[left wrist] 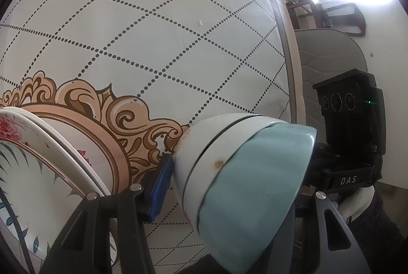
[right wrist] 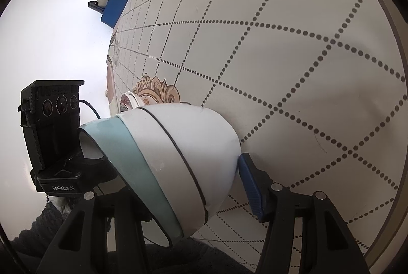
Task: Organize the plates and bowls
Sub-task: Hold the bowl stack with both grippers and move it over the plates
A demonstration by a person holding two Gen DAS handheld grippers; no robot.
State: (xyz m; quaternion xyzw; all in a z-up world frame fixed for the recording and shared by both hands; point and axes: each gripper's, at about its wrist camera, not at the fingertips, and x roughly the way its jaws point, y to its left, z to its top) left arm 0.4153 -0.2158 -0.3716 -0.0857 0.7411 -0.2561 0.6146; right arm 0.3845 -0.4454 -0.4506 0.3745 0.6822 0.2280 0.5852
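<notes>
White bowl [left wrist: 204, 159] nested with teal bowl [left wrist: 257, 187], stack tipped sideways, axis level over table [left wrist: 153, 31] | left gripper [left wrist: 229, 184] clamps stack | right gripper [right wrist: 163, 187] clamps stack | plates [left wrist: 38, 159] beside.

Opposed close wrist views, sharing nested bowls [left wrist: 244, 172]

nested bowls [right wrist: 178, 159] — tipped, jaws clamped, table [right wrist: 306, 44]
</notes>
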